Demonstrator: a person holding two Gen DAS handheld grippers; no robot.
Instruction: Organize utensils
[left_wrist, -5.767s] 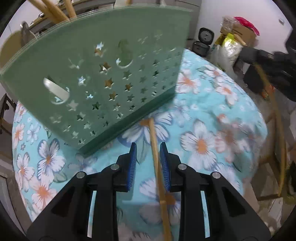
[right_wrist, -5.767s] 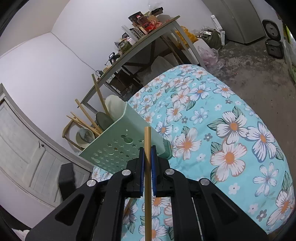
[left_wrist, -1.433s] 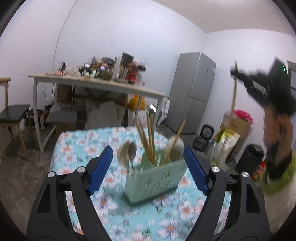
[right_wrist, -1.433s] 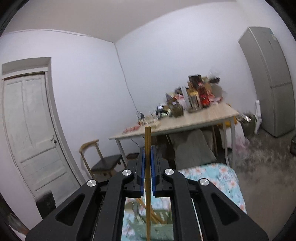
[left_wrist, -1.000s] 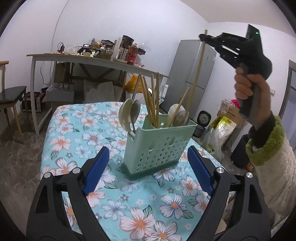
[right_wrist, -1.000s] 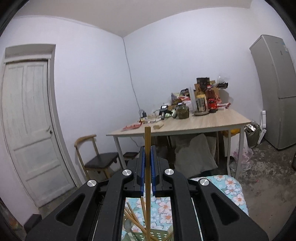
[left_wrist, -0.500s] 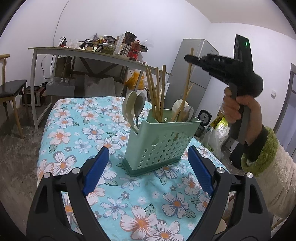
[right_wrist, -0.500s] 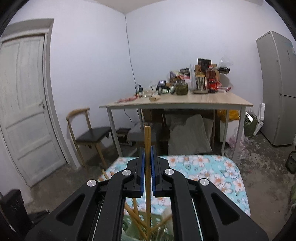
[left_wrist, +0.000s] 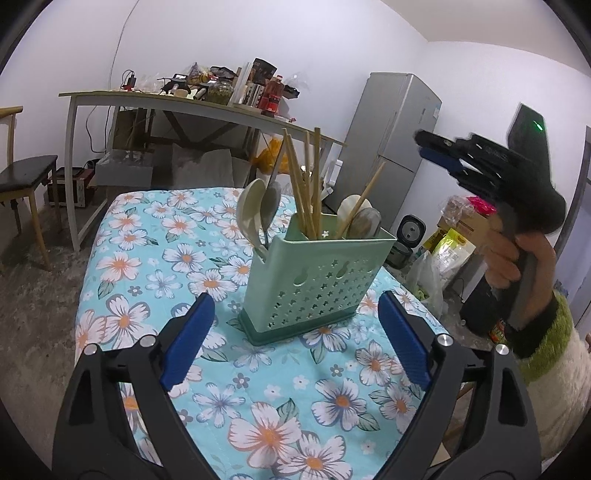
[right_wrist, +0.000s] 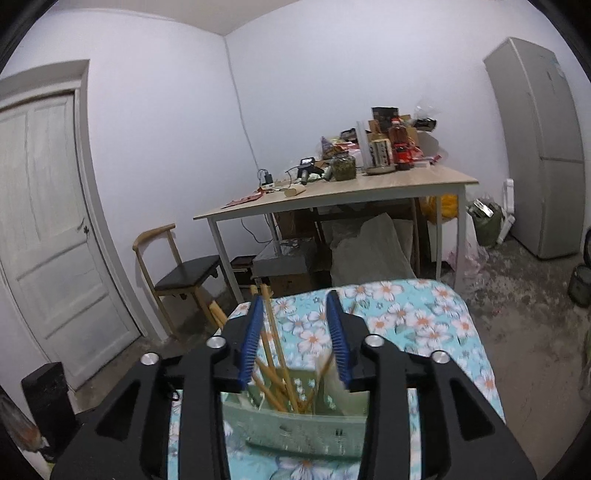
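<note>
The surface (left_wrist: 122, 280), covered with a turquoise cloth printed with white and orange flowers, fills the lower part of both views. Behind it stand a long wooden table (right_wrist: 369, 188) loaded with bottles, jars and boxes, a grey fridge (left_wrist: 391, 147), a white door (right_wrist: 48, 229) and a chair (right_wrist: 184, 273) with a dark seat.

The green utensil holder (left_wrist: 314, 280) stands upright on the surface, near its middle, on a darker green base; its walls are pierced with small star-shaped holes. In it stand several wooden chopsticks (left_wrist: 306, 184), leaning at different angles, 2 pale spoons (left_wrist: 255, 206) at its left end and more spoon bowls (left_wrist: 362, 218) at its right end.

The left gripper (left_wrist: 295, 343) is low over the near part of the surface, pointing at the holder, its blue-padded jaws spread wide with nothing between them and the holder framed in the gap beyond.

The right gripper (right_wrist: 295, 332), held in a person's hand (left_wrist: 517, 258) with a green and white fuzzy sleeve, is above and to the right of the holder in the left wrist view. Its jaws have just been opening and now stand apart, gripping nothing. In its own view the holder sits just below them, and the chopsticks in it rise into the gap, close to the left pad; whether one touches the pad I cannot tell.
</note>
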